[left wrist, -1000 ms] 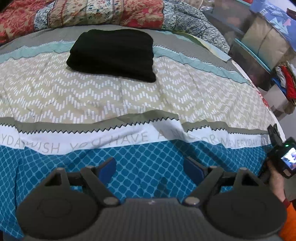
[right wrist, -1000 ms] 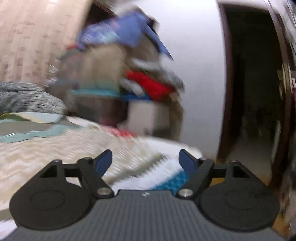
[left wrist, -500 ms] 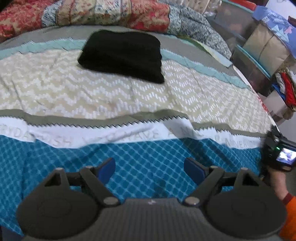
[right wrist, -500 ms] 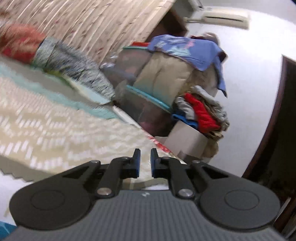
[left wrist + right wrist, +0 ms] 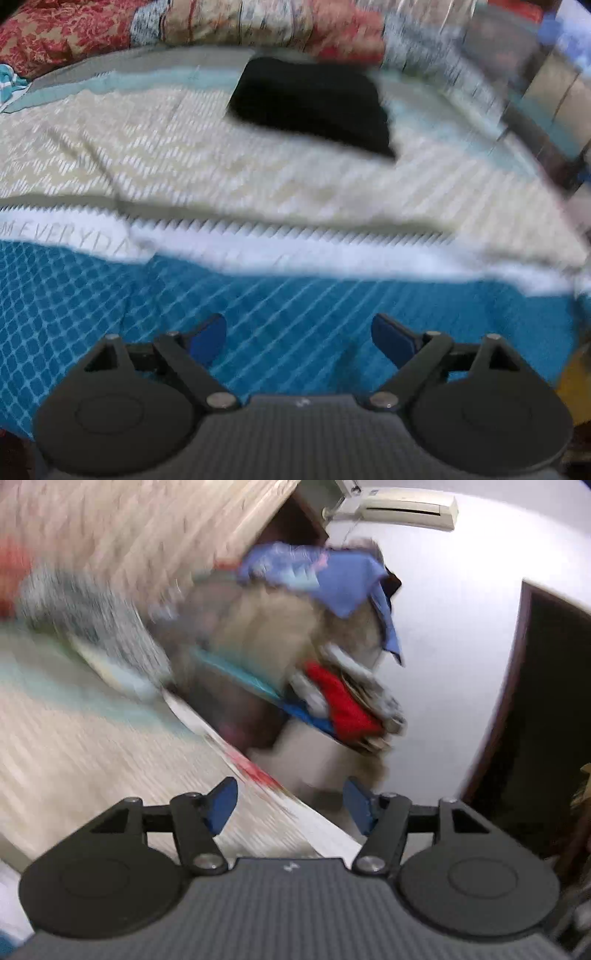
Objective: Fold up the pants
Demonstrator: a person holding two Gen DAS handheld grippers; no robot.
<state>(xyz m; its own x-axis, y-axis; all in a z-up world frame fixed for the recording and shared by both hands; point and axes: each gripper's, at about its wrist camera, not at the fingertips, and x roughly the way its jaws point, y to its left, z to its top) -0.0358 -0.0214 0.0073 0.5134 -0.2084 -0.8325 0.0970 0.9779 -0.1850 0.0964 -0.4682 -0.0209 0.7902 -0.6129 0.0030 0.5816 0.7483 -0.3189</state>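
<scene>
The black pants (image 5: pixel 314 103) lie folded into a compact rectangle at the far side of the bed, on the patterned bedspread (image 5: pixel 258 184). My left gripper (image 5: pixel 299 338) is open and empty, low over the blue near part of the bedspread, far from the pants. My right gripper (image 5: pixel 290 806) is open and empty over the bed's right edge, pointing at the room's corner. The pants do not show in the right wrist view. Both views are blurred by motion.
A red and floral quilt (image 5: pixel 184 26) is bunched along the bed's far edge. Beside the bed stands a pile of boxes and clothes (image 5: pixel 314 664) under a blue cloth. A dark doorway (image 5: pixel 546 720) is at the right, and an air conditioner (image 5: pixel 399 506) is on the wall.
My left gripper has swung left, so the pants sit further right in its view. My right gripper shut half a second ago and is open again, still turned toward the clothes pile.
</scene>
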